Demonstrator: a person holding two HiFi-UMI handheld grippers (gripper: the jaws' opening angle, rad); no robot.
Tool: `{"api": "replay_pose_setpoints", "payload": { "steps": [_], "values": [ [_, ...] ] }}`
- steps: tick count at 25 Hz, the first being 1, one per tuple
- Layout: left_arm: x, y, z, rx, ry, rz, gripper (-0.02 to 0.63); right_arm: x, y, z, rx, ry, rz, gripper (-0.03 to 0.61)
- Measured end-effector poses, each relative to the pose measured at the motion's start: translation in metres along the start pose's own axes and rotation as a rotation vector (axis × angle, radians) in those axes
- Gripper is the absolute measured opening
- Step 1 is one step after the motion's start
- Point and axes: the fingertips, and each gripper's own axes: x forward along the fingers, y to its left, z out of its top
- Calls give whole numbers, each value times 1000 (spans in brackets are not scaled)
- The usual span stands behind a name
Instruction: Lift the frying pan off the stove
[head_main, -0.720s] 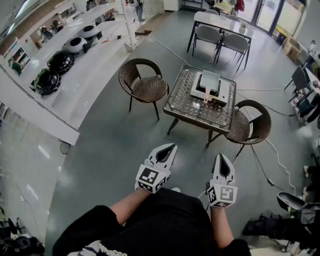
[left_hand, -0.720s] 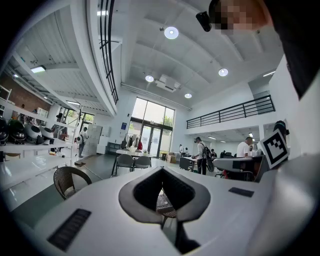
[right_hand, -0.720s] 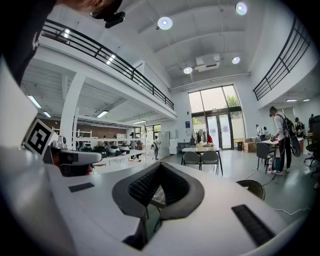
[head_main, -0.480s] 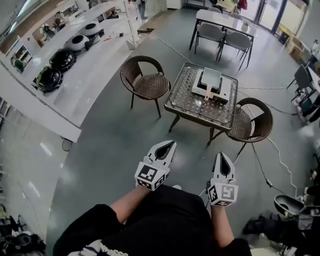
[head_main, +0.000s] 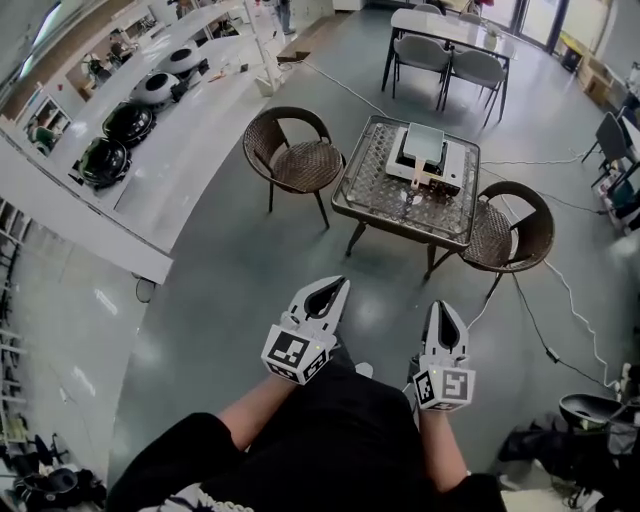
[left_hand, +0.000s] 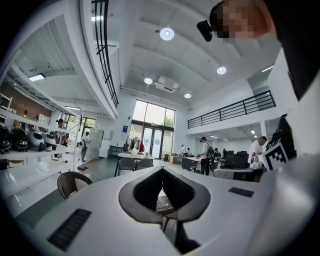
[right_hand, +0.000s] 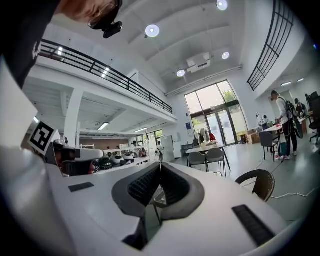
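Observation:
Ahead of me stands a glass-topped table (head_main: 375, 195) with a white stove (head_main: 447, 172) on it. On the stove sits a pale square frying pan (head_main: 424, 142), its light handle pointing toward me. Both grippers hover in front of my body over the grey floor, well short of the table. My left gripper (head_main: 338, 285) is shut with nothing in it, its tips meeting in the left gripper view (left_hand: 161, 170). The right gripper (head_main: 442, 306) is likewise shut and empty, jaws closed in the right gripper view (right_hand: 160, 165).
Two wicker chairs flank the table, one at its left (head_main: 295, 160) and one at its right (head_main: 515, 235). A long white counter (head_main: 150, 190) with black round appliances runs along the left. Cables (head_main: 560, 300) trail across the floor on the right. A dining table with grey chairs (head_main: 450, 55) stands behind.
The head view has shifted a little, so the table and chairs sit slightly higher and the counter closer. Both grippers stay shut in about the same place.

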Motion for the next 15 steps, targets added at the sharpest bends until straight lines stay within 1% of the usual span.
{"api": "replay_pose_setpoints", "payload": {
  "steps": [2, 4, 6, 12, 15],
  "values": [
    [6, 1, -8, -11, 11, -7, 11, 2, -1, -4, -17, 24, -7, 29],
    [13, -1, -19, -50, 31, -25, 11, 4, -6, -7, -49, 64, -49, 29],
    [22, 0, -29, -85, 52, -43, 11, 10, -13, -7, -54, 83, -89, 31],
    [61, 12, -39, -106, 76, -60, 11, 28, -34, -6, -35, 115, -134, 31],
    [88, 25, -38, -100, 73, -75, 11, 52, -44, -12, -30, 134, -126, 31]
  ]
}}
